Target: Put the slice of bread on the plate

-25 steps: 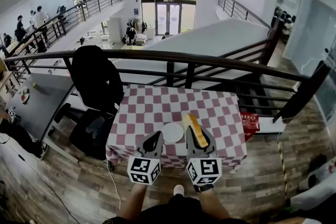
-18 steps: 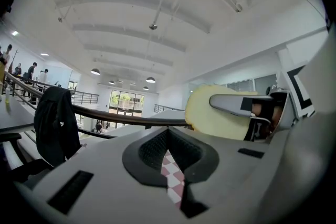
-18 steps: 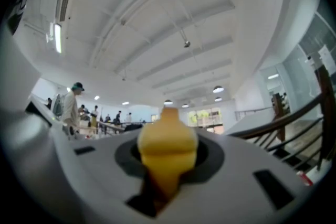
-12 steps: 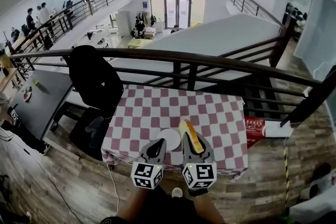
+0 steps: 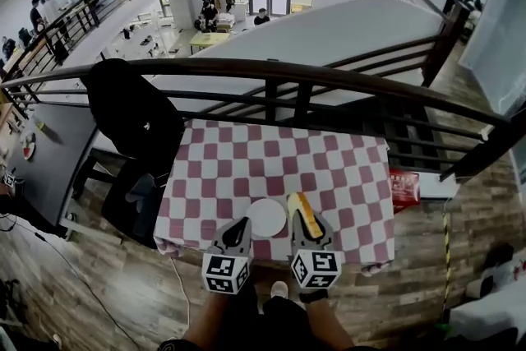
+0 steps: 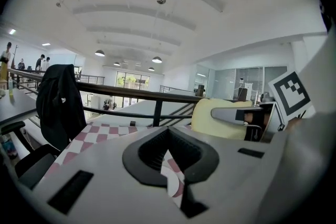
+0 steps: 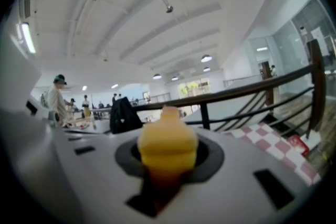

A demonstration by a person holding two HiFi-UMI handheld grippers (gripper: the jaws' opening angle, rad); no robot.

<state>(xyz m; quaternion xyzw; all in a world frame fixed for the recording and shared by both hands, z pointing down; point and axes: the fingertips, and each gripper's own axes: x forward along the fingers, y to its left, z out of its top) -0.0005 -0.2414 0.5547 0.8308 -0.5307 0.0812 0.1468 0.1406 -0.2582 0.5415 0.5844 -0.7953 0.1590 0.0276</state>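
A white plate lies near the front edge of the table with the red-and-white checked cloth. My right gripper is shut on the slice of bread, a yellow slab held on edge just right of the plate and above the cloth. In the right gripper view the bread fills the space between the jaws. My left gripper hovers at the plate's near-left rim, shut with nothing in it. In the left gripper view its tips meet, and the bread shows at right.
A dark railing runs behind the table. A black chair with a jacket stands at the table's left, beside a grey desk. A red box sits off the table's right side. Wood floor lies below the front edge.
Both grippers have sunk toward the table's front edge by the plate. The bread stays clamped in the right gripper. The plate has not moved.
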